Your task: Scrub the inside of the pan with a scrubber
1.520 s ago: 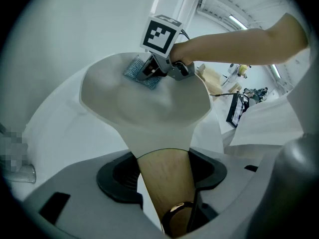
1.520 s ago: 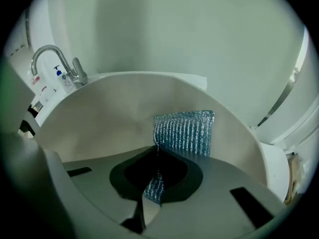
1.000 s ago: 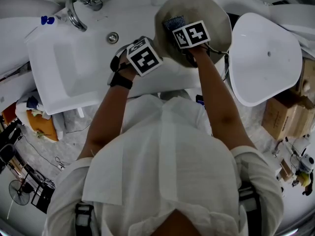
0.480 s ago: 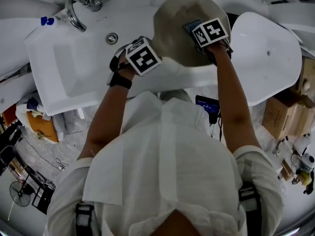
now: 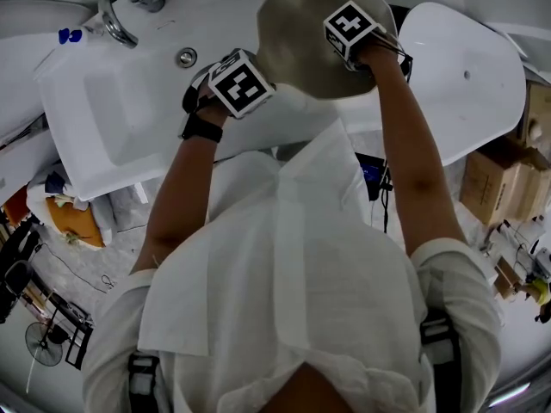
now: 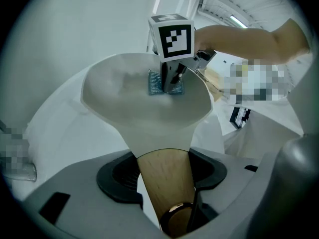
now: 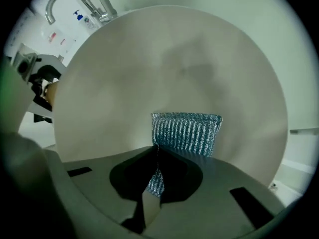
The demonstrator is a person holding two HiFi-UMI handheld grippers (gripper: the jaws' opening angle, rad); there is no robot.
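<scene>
Wooden handle: clamped in the left gripper, running straight ahead to the pan.
Scrubber: pinched in the right gripper, poking out ahead of its jaws, touching the pan's inside.
Nearer arm: right.

We find the round beige metal pan at twelve o'clock, the white rectangular sink at ten, its curved chrome faucet at eleven, a white oval basin at two; the blue mesh scrubber lies inside the pan.
</scene>
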